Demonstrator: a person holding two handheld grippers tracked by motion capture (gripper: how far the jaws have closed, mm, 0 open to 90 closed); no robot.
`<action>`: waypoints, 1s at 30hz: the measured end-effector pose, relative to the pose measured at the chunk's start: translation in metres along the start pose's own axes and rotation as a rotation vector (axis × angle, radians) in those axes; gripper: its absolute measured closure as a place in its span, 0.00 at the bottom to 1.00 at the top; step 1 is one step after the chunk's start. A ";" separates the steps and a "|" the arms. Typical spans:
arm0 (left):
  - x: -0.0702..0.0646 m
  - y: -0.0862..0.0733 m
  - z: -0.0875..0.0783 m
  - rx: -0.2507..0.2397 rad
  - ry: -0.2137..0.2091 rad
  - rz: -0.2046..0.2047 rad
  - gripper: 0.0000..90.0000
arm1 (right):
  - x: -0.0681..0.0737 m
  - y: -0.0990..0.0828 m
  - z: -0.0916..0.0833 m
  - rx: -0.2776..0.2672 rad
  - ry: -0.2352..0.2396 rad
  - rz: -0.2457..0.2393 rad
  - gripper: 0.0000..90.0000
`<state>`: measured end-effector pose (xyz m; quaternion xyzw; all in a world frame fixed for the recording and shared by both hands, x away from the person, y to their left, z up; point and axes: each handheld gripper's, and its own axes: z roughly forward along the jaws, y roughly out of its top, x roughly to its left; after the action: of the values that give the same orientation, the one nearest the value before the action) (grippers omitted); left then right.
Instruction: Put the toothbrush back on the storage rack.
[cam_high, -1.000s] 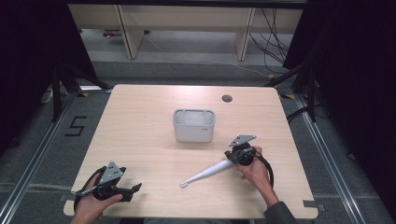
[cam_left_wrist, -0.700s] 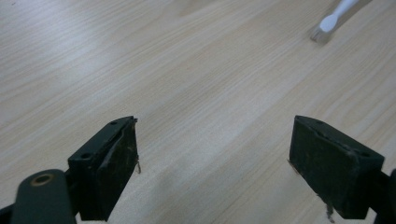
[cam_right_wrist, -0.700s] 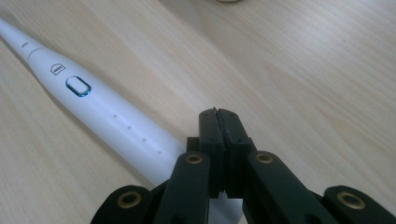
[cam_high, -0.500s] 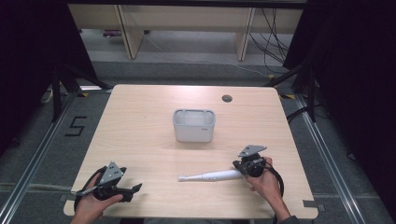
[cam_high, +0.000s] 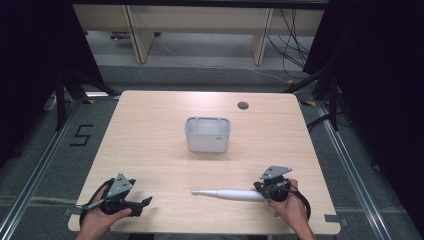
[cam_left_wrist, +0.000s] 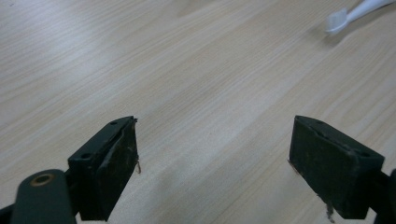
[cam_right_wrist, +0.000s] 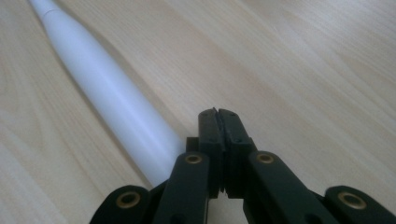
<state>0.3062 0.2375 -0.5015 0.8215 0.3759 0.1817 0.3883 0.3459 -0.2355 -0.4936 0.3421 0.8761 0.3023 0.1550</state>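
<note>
— Right gripper (cam_high: 266, 189) of mine is sitting closed, jaws pressed together with nothing between them, nudging the electric toothbrush (cam_high: 227, 193) at its handle end.

— Which way is it lying?

— Flat on the table (cam_high: 150, 140), long axis crosswise, brush head pointing toward my left gripper (cam_high: 142, 202), which is resting open, well apart.

Left gripper (cam_left_wrist: 215, 154): black body, two flat rectangular pads (cam_left_wrist: 122, 156), worn edges, brass rivet at link. Right gripper (cam_right_wrist: 218, 116): same black build, four brass rivets. Both: grey 3-cornered top plate, black cable looped behind. Hands bare, no sleeves seen.
</note>
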 end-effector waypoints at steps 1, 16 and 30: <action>0.000 0.000 0.000 0.003 0.000 0.001 0.17 | 0.002 0.000 -0.002 0.008 0.006 0.017 0.99; 0.000 0.000 0.001 -0.011 -0.002 0.000 0.17 | 0.026 -0.007 -0.014 0.041 0.000 0.015 0.98; 0.000 0.000 0.001 -0.010 -0.004 0.002 0.17 | 0.040 -0.007 -0.016 0.040 0.026 0.019 0.94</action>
<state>0.3070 0.2373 -0.5024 0.8202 0.3736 0.1824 0.3929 0.3065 -0.2186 -0.4886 0.3495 0.8807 0.2904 0.1338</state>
